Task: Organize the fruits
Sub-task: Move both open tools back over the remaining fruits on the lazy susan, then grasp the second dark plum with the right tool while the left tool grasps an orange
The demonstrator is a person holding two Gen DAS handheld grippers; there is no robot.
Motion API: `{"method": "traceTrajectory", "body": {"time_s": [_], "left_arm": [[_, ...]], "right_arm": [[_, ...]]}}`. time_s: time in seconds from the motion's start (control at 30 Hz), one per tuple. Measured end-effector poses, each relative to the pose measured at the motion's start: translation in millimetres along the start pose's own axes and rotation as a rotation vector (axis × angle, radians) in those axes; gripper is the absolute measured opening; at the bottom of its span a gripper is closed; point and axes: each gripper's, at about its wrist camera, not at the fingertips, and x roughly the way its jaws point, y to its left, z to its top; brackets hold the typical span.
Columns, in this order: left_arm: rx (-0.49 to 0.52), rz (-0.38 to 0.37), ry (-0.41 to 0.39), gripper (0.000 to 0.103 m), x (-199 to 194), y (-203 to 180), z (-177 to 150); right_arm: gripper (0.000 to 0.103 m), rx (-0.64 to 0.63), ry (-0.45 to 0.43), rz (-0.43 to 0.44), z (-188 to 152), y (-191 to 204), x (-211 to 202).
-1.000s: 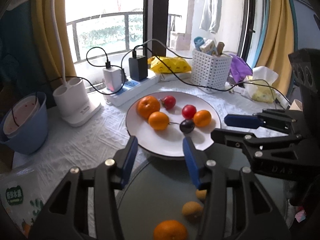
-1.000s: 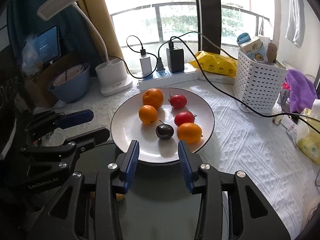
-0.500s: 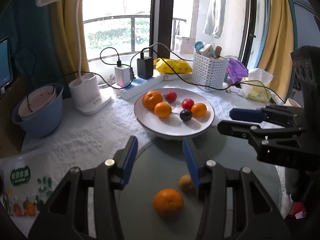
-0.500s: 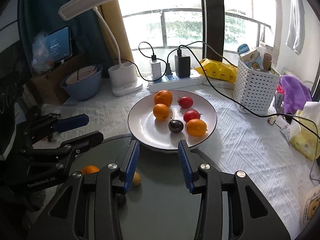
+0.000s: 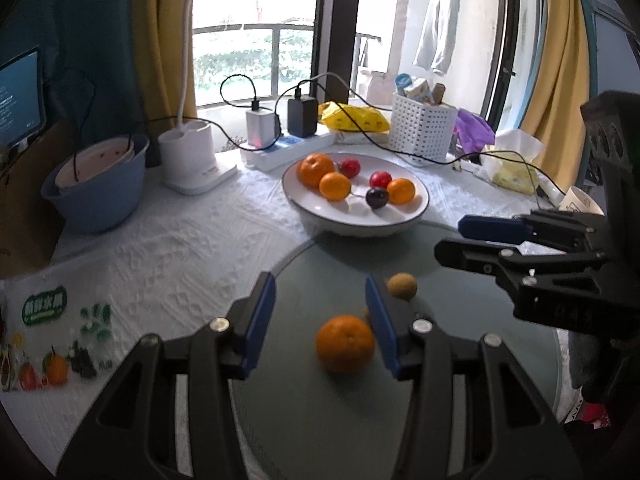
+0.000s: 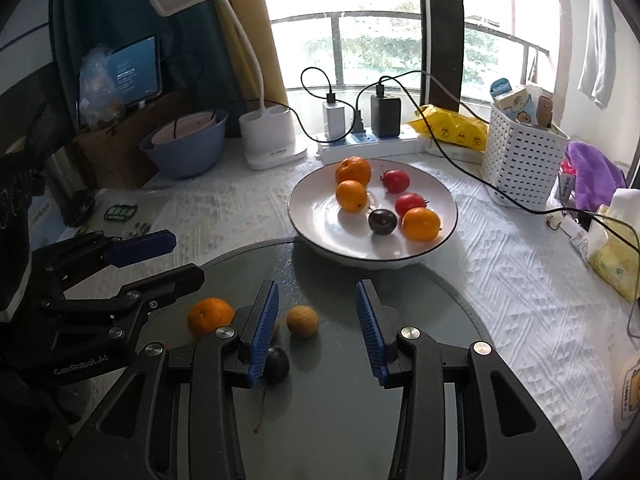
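Observation:
A white plate [image 5: 404, 222] [image 6: 312, 220] holds several fruits: oranges, red tomatoes and a dark plum [image 6: 382, 221]. On the round grey glass mat [image 6: 340, 420] in front lie an orange [image 5: 345, 343] [image 6: 210, 316], a brown kiwi [image 5: 402, 286] [image 6: 303, 321] and a dark cherry-like fruit [image 6: 277, 364] with a stem. My left gripper [image 5: 320, 322] is open and empty above the orange. My right gripper [image 6: 316, 332] is open and empty just right of the kiwi.
A desk lamp base [image 6: 270, 138], a power strip with chargers [image 6: 368, 140], a blue bowl [image 6: 184, 146], a white basket [image 6: 524, 160] and tissues [image 6: 612, 256] ring the back. A fruit bag [image 5: 44, 332] lies at the left. Cables cross behind the plate.
Both grippers have pulled back and up from the plate. The loose orange, kiwi and dark fruit on the glass mat have come into fuller view. Both stayed open.

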Motion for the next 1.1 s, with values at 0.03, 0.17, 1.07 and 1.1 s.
{"method": "traceTrajectory", "body": {"time_s": [0.03, 0.17, 1.07, 1.1], "left_arm": [[-0.002, -0.001, 0.002, 0.048, 0, 1, -2], [-0.012, -0.002, 0.012, 0.048, -1, 2, -12], [-0.025, -0.024, 0.064, 0.049, 6, 2, -31], [-0.023, -0.023, 0.068, 0.049, 7, 1, -31]], "right_arm": [[0.043, -0.001, 0.002, 0.001, -1, 2, 0], [0.043, -0.002, 0.020, 0.002, -8, 6, 4], [0.033, -0.031, 0.141, 0.061, -38, 26, 37], [0.032, -0.029, 0.141, 0.065, -38, 26, 37]]}}
